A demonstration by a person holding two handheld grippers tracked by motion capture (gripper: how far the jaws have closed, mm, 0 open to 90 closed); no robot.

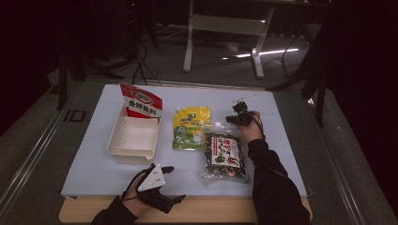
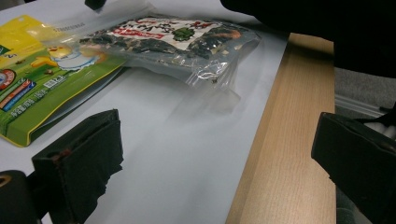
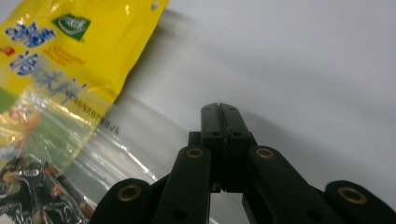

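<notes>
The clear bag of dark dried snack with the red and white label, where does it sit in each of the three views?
High view: the clear snack bag lies right of centre, beside the person's right forearm.
Left gripper view: it lies top centre, beyond the open tongs.
Right gripper view: its dark contents show at bottom left; the clear top strip runs toward the shut tongs.
Shared landmark: the yellow pouch beside it.

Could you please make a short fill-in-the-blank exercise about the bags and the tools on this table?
1. The red and white bag stands in the white ____.
2. The jaws of the right tool are ____.
3. The clear bag of dark food partly overlaps the ____ pouch.
4. The jaws of the left tool stand ____, with nothing between them.

Missing words: tray; shut; yellow; open
</notes>
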